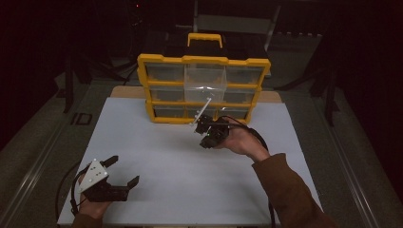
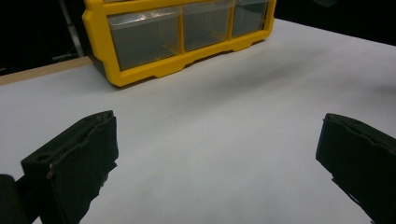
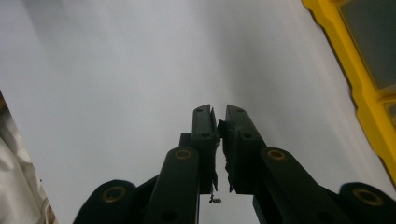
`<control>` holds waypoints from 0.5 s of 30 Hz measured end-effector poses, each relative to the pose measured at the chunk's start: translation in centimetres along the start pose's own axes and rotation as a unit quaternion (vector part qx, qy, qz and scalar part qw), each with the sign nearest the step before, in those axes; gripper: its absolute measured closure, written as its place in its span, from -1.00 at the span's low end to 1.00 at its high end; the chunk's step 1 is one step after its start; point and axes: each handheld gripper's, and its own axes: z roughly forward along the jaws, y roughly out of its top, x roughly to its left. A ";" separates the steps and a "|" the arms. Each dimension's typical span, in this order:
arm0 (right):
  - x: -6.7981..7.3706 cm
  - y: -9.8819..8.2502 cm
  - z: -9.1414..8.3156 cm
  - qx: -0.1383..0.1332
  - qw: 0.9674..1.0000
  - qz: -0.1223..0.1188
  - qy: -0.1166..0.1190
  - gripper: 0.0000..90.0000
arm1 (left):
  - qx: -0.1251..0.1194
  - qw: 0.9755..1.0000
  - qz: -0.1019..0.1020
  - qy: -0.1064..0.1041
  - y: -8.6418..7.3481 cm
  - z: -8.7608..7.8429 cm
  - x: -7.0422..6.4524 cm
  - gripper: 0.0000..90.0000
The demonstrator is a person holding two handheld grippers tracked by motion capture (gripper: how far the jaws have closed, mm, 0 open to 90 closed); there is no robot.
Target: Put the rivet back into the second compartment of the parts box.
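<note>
2 tools: L tool (image 1: 127,169) spread, R tool (image 3: 218,109) pressed shut; organizer (image 1: 204,60) upright, long axis across table (image 1: 166,156), drawers twd person.

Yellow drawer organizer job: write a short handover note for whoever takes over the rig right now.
Left gripper: jaws open, empty, at the near left of the white table.
Right gripper: jaws shut, nothing seen between them, held just in front of the organizer.
Organizer stands at the table's far side; its clear middle drawer looks pulled out.
Left to do: probably work at that drawer; its contents cannot be made out.
</note>
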 end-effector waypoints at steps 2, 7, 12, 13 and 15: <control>0.0 0.1 -0.3 0.000 1.000 -0.001 -0.001 0.84 | 0.000 1.000 0.000 0.000 0.0 0.0 0.0 -1.00; -0.2 0.4 -1.2 -0.004 1.000 -0.002 -0.003 0.84 | 0.001 1.000 0.001 0.000 0.0 0.0 0.0 -1.00; -0.5 0.7 -2.1 -0.007 1.000 -0.005 -0.005 0.84 | 0.001 1.000 0.002 -0.001 0.0 0.0 0.0 -1.00; -0.6 0.7 -2.3 -0.009 1.000 -0.006 -0.006 0.84 | 0.001 1.000 0.001 -0.001 0.0 0.0 0.0 -1.00; -0.8 0.8 -2.6 -0.012 1.000 -0.005 -0.005 0.84 | 0.000 1.000 0.001 -0.001 0.0 0.0 0.0 -1.00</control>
